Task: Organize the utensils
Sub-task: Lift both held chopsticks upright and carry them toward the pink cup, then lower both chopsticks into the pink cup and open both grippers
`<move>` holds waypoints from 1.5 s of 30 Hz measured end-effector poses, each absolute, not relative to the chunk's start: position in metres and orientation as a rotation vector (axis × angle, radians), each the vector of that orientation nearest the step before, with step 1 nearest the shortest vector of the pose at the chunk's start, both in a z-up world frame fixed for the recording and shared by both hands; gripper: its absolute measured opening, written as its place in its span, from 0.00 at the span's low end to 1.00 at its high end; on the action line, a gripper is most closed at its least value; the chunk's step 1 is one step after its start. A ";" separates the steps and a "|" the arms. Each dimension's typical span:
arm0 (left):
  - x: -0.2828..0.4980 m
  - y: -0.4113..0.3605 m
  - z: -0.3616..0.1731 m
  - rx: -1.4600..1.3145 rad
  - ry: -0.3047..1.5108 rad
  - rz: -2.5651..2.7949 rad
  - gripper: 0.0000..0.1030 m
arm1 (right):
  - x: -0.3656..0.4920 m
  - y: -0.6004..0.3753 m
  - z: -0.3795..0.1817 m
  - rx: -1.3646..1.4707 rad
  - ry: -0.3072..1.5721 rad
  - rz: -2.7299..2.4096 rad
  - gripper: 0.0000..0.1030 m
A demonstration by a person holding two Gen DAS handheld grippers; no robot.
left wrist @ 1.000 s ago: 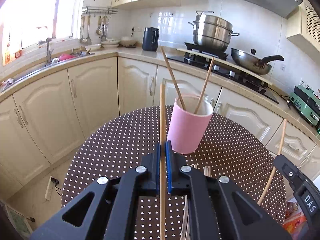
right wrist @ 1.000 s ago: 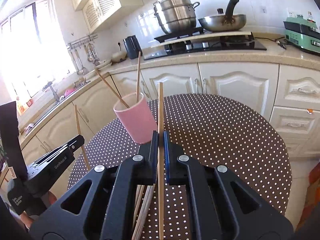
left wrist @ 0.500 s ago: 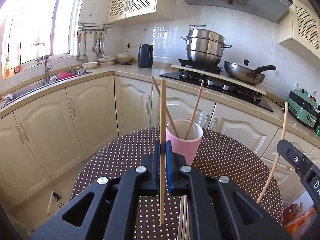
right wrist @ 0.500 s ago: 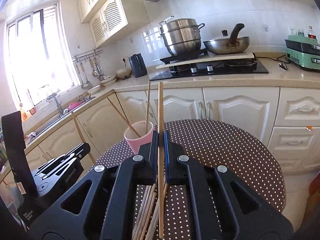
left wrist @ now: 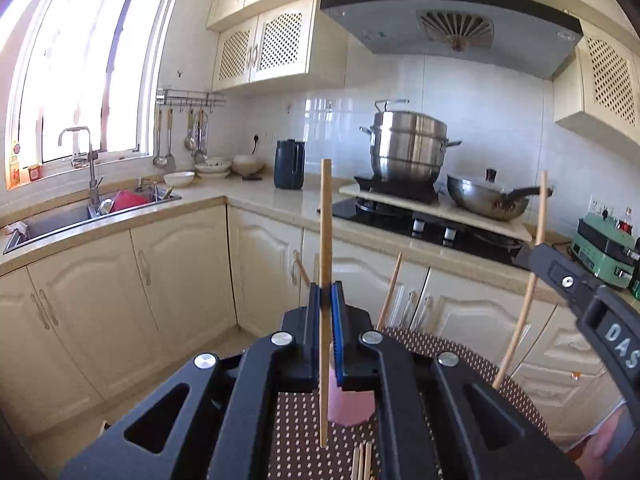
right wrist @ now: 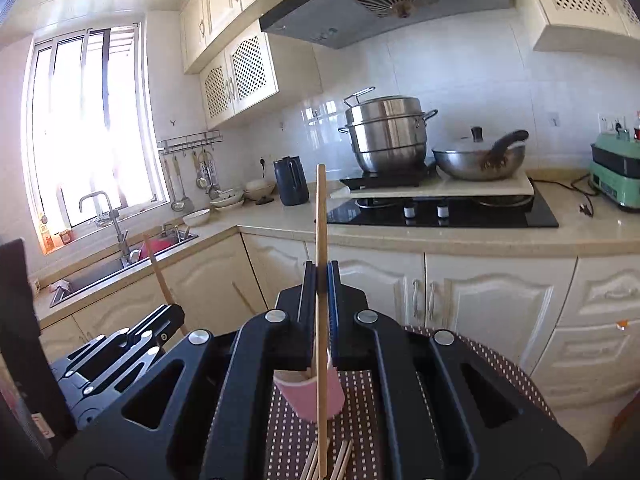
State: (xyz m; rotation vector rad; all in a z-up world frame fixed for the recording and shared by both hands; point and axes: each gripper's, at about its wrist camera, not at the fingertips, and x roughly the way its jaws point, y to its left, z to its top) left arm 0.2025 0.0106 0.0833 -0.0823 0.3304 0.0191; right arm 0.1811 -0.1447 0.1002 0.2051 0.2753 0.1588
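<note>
My left gripper [left wrist: 328, 300] is shut on an upright wooden chopstick [left wrist: 325, 240]. My right gripper [right wrist: 321, 280] is shut on another upright chopstick [right wrist: 321, 216]. A pink cup [left wrist: 352, 410] stands on the dotted round table [left wrist: 460, 360], mostly hidden behind the left gripper's body; it also shows in the right wrist view [right wrist: 312, 398]. Chopsticks [left wrist: 390, 288] lean out of the cup. Several loose chopsticks [right wrist: 340, 460] lie on the table below. The right gripper shows in the left wrist view [left wrist: 568, 280], and the left gripper in the right wrist view [right wrist: 132, 340].
Cream cabinets and a counter run behind the table. A sink [left wrist: 80, 216], a dark kettle [left wrist: 289, 164], a steel pot [left wrist: 412, 144], a wok [left wrist: 488, 198] and a green appliance [left wrist: 600, 248] stand on the counter.
Both grippers have risen and tilted up with their chopsticks still held. The pink cup and table have dropped low in both views and are now largely hidden by the gripper bodies.
</note>
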 end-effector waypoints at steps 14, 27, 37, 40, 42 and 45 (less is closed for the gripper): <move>0.277 0.015 0.120 -0.143 0.268 0.035 0.06 | 0.271 -0.142 0.111 0.269 0.225 0.203 0.06; 0.315 0.017 0.066 -0.155 0.368 0.012 0.06 | 0.302 -0.131 0.075 0.281 0.301 0.223 0.06; 0.306 0.027 0.063 -0.153 0.367 -0.007 0.29 | 0.293 -0.131 0.070 0.255 0.332 0.244 0.10; 0.301 0.030 0.066 -0.143 0.361 -0.001 0.29 | 0.289 -0.134 0.070 0.253 0.330 0.218 0.44; 0.296 0.032 0.069 -0.133 0.359 0.002 0.30 | 0.283 -0.138 0.070 0.262 0.313 0.200 0.59; 0.288 0.034 0.073 -0.126 0.350 0.004 0.30 | 0.275 -0.139 0.072 0.254 0.310 0.199 0.59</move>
